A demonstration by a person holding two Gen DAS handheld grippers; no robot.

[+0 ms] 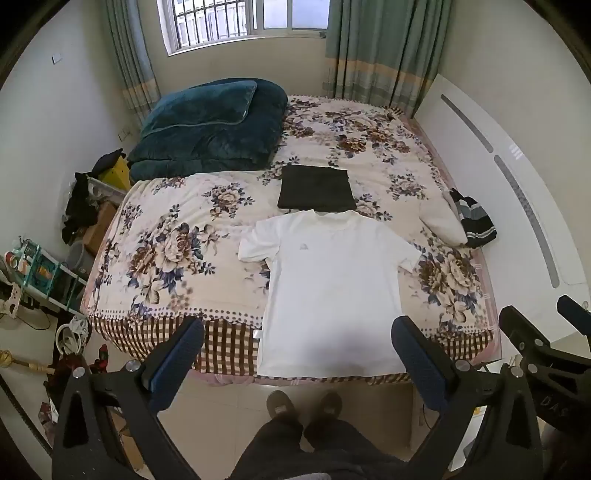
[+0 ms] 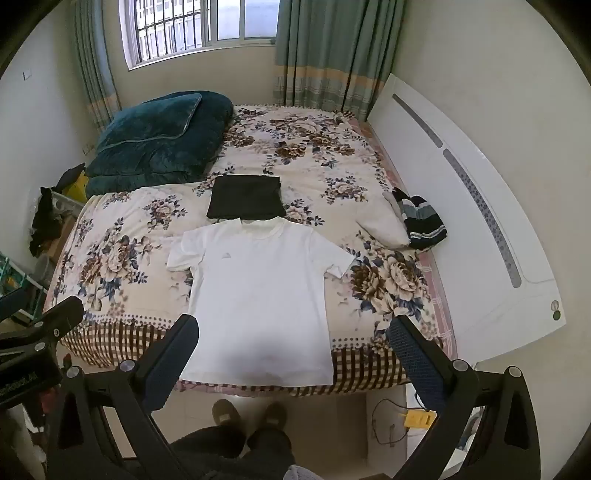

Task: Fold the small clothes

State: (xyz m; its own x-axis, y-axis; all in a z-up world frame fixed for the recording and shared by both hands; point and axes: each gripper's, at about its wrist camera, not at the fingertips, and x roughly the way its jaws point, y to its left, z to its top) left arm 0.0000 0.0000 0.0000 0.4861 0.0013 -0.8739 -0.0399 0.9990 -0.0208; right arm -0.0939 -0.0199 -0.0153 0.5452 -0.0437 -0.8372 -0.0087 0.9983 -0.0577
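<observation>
Lying flat on the bed [image 1: 155,236], face up: white tee [image 1: 332,280] [image 2: 258,295], both short sleeves spread out, collar toward the window, hem hanging at the near edge of the bed. Small grey logo on the chest.

Just beyond the collar, touching or nearly so: folded dark garment [image 1: 316,188] [image 2: 245,201], squared up.

Bed cover is a floral blanket with a checked border along the near edge. Teal quilt [image 1: 210,125] [image 2: 159,136] folded in the far left corner. Striped dark knit item [image 1: 474,221] [image 2: 421,223] at the right edge of the bed, beside a white pillow [image 1: 441,221] [image 2: 380,225]. White headboard [image 1: 517,206] [image 2: 461,206] runs along the right side. Green curtains either side of the barred window [image 1: 240,18].

Left tongs [image 1: 295,354]: spread wide, nothing between the pads, held above the floor in front of the bed, clear of the tee.

Right tongs [image 2: 291,350]: also spread wide, pinching nothing, same height, hem of the tee seen between the fingers but no contact.

Each tool shows at the edge of the other's view, side by side. Person's legs and slippers [image 1: 306,406] [image 2: 251,411] on the tiled floor below. Clutter on the floor at the left of the bed.
</observation>
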